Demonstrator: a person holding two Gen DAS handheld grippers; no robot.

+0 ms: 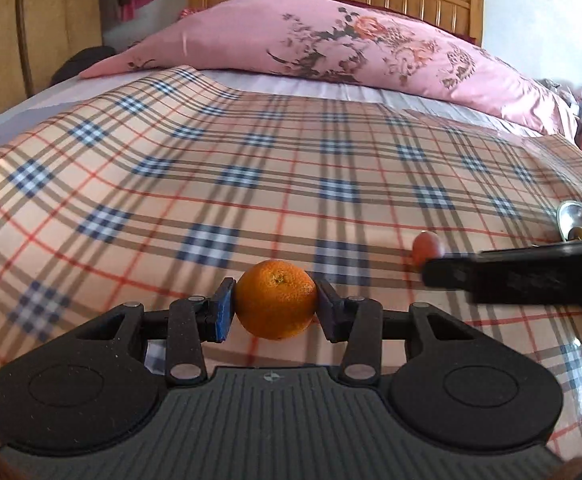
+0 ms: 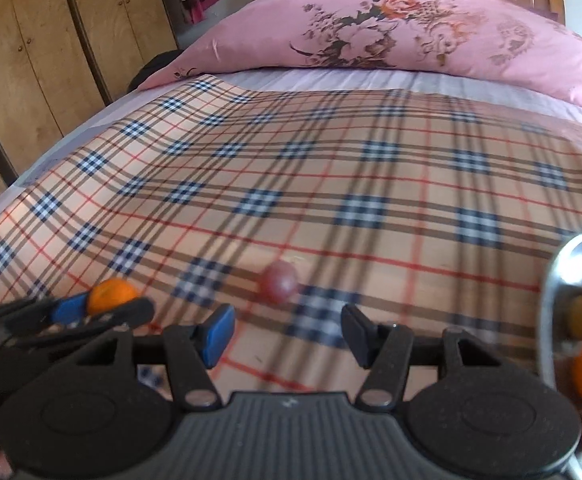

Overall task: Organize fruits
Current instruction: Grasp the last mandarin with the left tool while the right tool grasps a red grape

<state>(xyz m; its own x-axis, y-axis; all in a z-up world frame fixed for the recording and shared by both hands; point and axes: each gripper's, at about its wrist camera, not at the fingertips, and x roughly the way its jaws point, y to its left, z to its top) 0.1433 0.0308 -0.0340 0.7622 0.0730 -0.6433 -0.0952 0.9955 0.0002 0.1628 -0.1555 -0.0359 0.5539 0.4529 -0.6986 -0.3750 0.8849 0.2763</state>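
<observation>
Left wrist view, left tongs (image 1: 276, 304): closed onto the orange (image 1: 276, 299), one pad against each side, lower centre of the frame.
Left wrist view, right edge: the dark body of the right tongs juts in at mid-right, with a reddish small fruit (image 1: 425, 247) just beyond its tip and the steel bowl (image 1: 571, 216) cut off by the frame edge.
Left wrist view, open room: the plaid cloth (image 1: 251, 168) runs bare up to the pink pillow (image 1: 331, 40) at the top.
Right wrist view, right tongs (image 2: 289, 334): spread wide, holding nothing; the small fruit (image 2: 278, 282) lies on the cloth just past the gap.
Right wrist view, left edge: the orange (image 2: 111, 294) sits gripped in the left tongs at lower left.
Right wrist view, right edge: the bowl's rim (image 2: 551, 280) at the lower right, oranges and brownish fruits inside.
</observation>
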